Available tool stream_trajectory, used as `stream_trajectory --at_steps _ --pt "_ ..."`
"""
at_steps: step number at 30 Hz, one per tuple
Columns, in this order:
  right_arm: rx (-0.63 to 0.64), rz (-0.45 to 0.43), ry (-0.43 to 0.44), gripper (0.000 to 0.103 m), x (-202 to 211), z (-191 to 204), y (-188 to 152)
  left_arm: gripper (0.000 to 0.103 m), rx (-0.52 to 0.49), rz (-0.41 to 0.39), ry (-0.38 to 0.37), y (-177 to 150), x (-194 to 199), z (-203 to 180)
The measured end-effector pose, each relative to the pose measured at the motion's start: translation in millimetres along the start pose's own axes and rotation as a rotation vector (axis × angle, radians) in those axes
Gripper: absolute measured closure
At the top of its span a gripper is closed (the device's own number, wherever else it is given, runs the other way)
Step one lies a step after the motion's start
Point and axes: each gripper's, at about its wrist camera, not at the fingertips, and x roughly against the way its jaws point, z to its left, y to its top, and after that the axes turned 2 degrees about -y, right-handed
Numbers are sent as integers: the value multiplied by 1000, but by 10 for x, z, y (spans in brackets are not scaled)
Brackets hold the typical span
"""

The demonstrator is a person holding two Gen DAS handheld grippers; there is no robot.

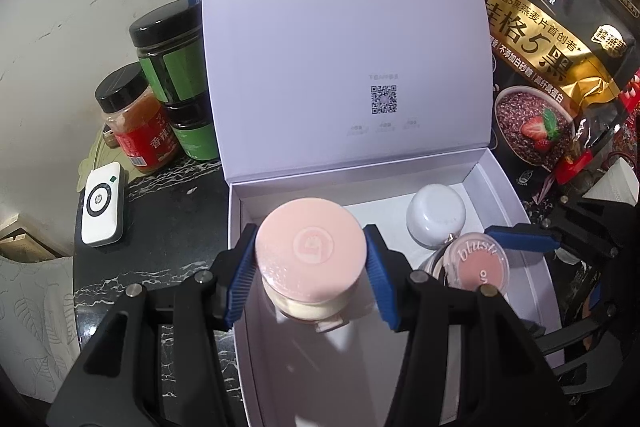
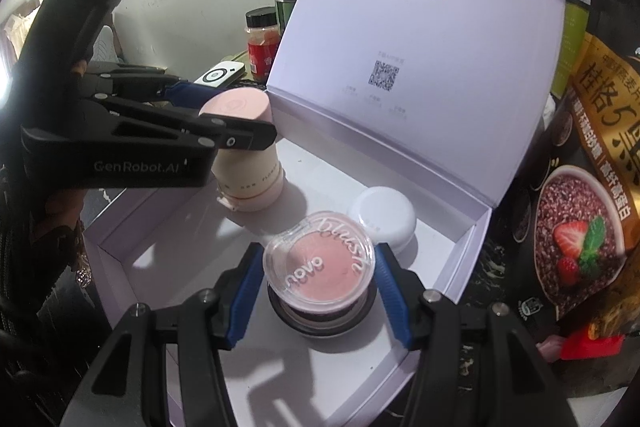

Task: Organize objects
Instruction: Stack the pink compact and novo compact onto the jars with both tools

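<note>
On the far left, some jars (image 1: pixel 160 75) and a white gadget (image 1: pixel 100 205) sit on the dark table (image 1: pixel 168 195). They are out of the way, near the wall.

Next comes the white box (image 1: pixel 512 211). Its lid (image 1: pixel 344 47) stands up at the back, so things can go in from above.

The left tongs (image 1: pixel 311 269) are clenched on the pink jar (image 1: pixel 310 253). The blue pads press its round top from both sides, so it stays upright. The jar is inside the box, at the left end. In the right view its bottom seems to sit on the box floor, or just above it.

A small white pot (image 1: pixel 436 221) is already in the box, near the back.

The right tongs (image 2: pixel 318 289) grip the blush (image 2: pixel 320 261), a clear round case. It rests on top of a dark round pot (image 2: pixel 320 319) in the box, just in front of the white pot.

A big oat bag (image 1: pixel 552 67) stands on the right, outside the box.

I think both things are being put down in the box and can soon be let go.
</note>
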Motion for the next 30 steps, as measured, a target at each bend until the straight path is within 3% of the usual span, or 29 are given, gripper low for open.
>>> stream_trajectory --at_steps 30 --pt "5 32 -35 46 -136 -30 -13 53 5 5 2 8 -87 -22"
